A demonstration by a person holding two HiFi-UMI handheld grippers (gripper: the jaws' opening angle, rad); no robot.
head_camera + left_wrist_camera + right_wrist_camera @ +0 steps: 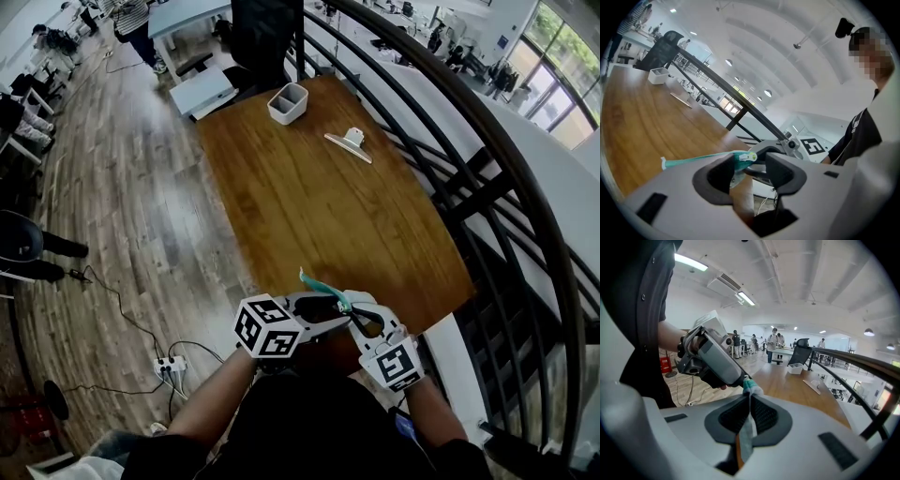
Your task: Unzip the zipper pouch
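The person's bare left forearm (220, 398) and right forearm (427, 408) reach forward and angle inward, so that the two tools meet tip to tip in front of the body. The left tongs (749, 171) point nearly level. Their jaws stand apart, with the teal end of the zipper pouch (693, 161) in the gap close to one pad, unpinched. The right tongs (749, 413) tilt downward, jaws pressed together on the pouch's thin fabric. Each tool's marker cube faces the head camera.
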